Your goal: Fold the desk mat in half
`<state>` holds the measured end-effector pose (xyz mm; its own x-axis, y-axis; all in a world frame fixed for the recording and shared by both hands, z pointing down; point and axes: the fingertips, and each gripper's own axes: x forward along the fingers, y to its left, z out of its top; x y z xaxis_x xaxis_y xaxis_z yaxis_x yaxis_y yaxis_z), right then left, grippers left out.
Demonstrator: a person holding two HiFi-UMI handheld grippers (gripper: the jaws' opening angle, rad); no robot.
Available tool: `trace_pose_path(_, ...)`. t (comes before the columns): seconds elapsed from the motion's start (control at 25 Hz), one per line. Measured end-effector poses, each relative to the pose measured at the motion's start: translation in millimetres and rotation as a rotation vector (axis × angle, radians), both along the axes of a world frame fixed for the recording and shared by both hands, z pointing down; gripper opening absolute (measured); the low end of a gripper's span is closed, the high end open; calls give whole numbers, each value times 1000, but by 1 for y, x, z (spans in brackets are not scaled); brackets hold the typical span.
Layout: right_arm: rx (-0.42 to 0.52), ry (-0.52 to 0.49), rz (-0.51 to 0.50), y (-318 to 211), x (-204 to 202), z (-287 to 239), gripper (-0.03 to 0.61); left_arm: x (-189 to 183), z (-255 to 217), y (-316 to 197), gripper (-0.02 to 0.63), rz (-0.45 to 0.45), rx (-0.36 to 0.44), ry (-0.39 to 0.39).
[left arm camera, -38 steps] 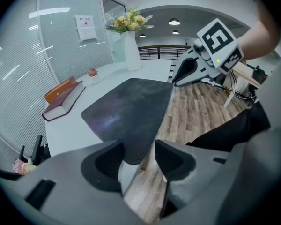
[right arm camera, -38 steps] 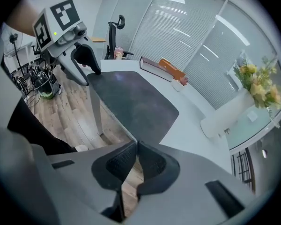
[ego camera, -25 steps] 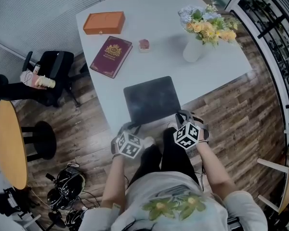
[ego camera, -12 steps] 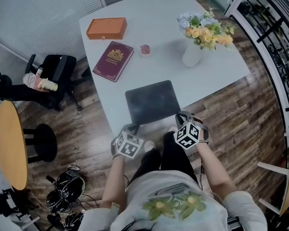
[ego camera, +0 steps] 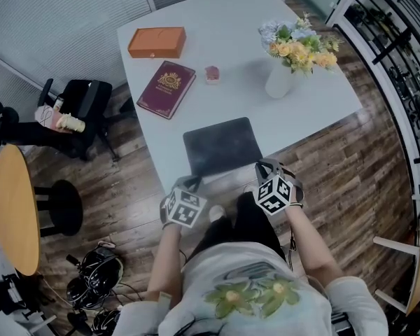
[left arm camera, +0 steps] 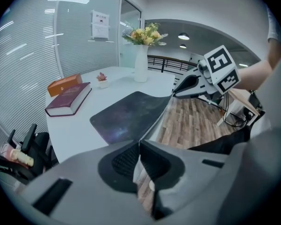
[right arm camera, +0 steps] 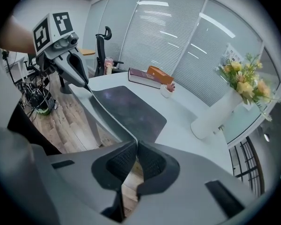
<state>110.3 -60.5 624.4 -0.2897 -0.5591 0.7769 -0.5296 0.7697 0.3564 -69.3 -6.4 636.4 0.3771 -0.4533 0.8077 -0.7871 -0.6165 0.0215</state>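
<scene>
Bright, even light; fisheye edges bend, dark corners.

Left gripper (left arm camera: 139, 142): jaws closed on the near corner of the mat (left arm camera: 126, 114), which is raised off the table (left arm camera: 75, 132). Right gripper (left arm camera: 175, 93) pinches the other near corner, at right. Book (left arm camera: 68, 99) and box (left arm camera: 64, 84) lie far left; vase (left arm camera: 140, 64) stands beyond the mat.
</scene>
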Motion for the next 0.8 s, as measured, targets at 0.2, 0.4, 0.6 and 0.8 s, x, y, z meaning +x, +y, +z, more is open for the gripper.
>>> trace_pose_path(0.2, 9, -17, 13, -5, -1, -8, 34, -1, -10, -5, 15, -11, 3, 27)
trace_pose_path(0.4, 17, -31, 27, -8, -1, -15, 32, -2, -19, -11, 14, -25, 5, 54)
trace_pose_path(0.6, 24, -44, 40, -8, -2, -22, 32, -6, -27, -16, 14, -43, 19, 70)
trace_pose_path(0.8, 38, -54, 51, -10, -2, -30, 34, -8, -42, -21, 12, -57, 42, 90)
